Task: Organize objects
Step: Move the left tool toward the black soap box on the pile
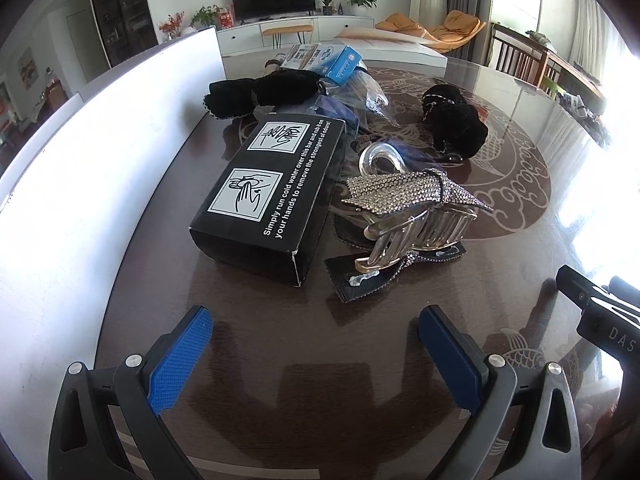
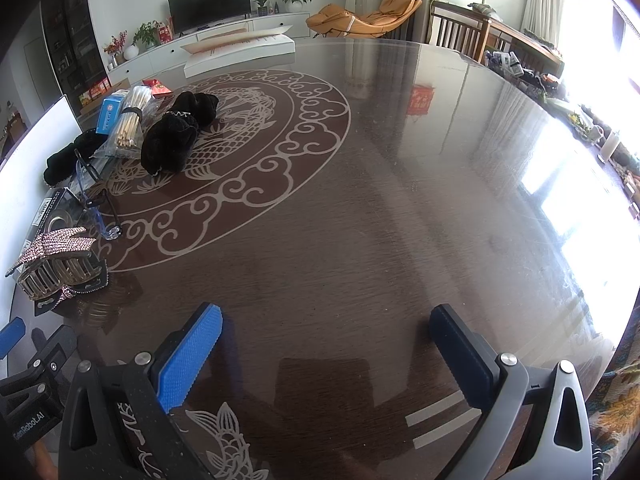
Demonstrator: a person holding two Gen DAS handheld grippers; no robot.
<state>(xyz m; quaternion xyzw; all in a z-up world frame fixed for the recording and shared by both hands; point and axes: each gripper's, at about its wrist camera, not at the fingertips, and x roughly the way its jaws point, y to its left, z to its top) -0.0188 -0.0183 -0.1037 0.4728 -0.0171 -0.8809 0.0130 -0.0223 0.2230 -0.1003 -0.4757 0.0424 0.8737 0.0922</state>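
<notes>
A black box with white print (image 1: 272,196) lies on the dark round table (image 1: 320,344), just ahead of my left gripper (image 1: 316,344), which is open and empty. Right of the box lies a rhinestone hair claw (image 1: 416,208), also in the right wrist view (image 2: 52,260). Behind them are a black bow (image 1: 456,120) (image 2: 176,136), another black fabric piece (image 1: 256,92), clear glasses (image 2: 96,196), a bundle of sticks (image 2: 128,124) and a blue box (image 1: 340,62) (image 2: 109,112). My right gripper (image 2: 324,348) is open and empty over bare table.
A white board (image 1: 80,184) stands along the left of the table. A flat white box (image 2: 240,52) lies at the far edge. The right gripper's body (image 1: 604,320) shows at the left view's right edge. Chairs and clutter line the far right side.
</notes>
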